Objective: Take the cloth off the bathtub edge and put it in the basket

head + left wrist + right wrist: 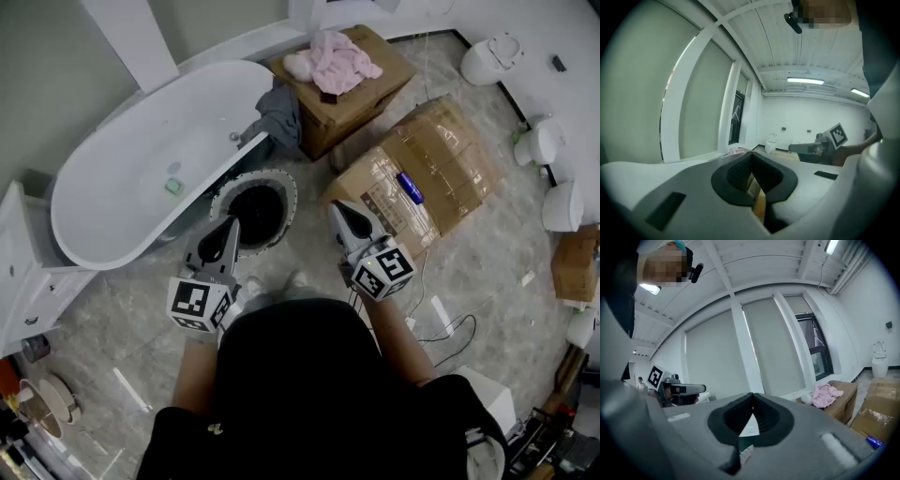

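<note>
Cloth [278, 111], grey, hangs over the rim of the white bathtub [117, 187] at the upper centre of the head view. It is at the tub's end, next to a cardboard box [352, 108] that carries a pink bundle [335, 58]. Just below the cloth in the frame, the round basket [287, 199] stands on the floor against the tub, dark inside with a pale perforated rim. The left tool [229, 223] sits at centre left, its tip overlapping the basket's lower rim in the picture. Its jaws meet at the tips with nothing between them. The right tool [336, 206] is at centre right, by the corner of a flat taped carton [441, 169], jaws likewise closed and empty. Both tools are well apart from the cloth.
</note>
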### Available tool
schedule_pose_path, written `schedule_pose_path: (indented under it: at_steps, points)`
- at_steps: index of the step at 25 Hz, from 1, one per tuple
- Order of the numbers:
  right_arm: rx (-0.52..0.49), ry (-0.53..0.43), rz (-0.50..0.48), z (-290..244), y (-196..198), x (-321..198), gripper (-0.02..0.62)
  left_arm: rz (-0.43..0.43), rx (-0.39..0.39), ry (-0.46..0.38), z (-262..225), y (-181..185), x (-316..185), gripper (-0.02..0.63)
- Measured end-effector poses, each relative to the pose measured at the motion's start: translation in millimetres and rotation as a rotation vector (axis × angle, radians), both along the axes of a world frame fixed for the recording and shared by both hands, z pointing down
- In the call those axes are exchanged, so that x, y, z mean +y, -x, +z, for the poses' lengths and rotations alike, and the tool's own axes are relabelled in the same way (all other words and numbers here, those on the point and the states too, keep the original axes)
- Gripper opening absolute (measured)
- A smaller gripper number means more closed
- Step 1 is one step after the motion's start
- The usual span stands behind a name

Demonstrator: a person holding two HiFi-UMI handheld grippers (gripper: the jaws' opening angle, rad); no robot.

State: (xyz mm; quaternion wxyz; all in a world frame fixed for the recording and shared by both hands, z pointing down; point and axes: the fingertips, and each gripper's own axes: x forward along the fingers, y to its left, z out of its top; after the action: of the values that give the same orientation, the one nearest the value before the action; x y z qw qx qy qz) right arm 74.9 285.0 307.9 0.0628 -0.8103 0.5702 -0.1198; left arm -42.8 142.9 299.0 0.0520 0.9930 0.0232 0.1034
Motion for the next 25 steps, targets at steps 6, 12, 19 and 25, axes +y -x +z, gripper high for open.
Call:
schedule_pose_path:
  at_steps: [6, 12, 19, 25]
  points:
    - [0.0, -0.003, -0.01, 2, -12, 7, -0.005, -0.006, -0.007, -0.002, 2, -13, 11, 0.014]
    - [-0.012, -0.021, -0.025, 3, -32, 16, -0.005, -0.032, -0.022, -0.006, 2, -28, 20, 0.014]
    - [-0.039, -0.016, -0.055, 15, -53, 22, -0.004, -0.076, -0.052, -0.004, 12, -37, 34, 0.014]
    - [-0.049, 0.006, -0.069, 23, -66, -1, -0.003, -0.099, -0.065, 0.014, 23, -39, 15, 0.014]
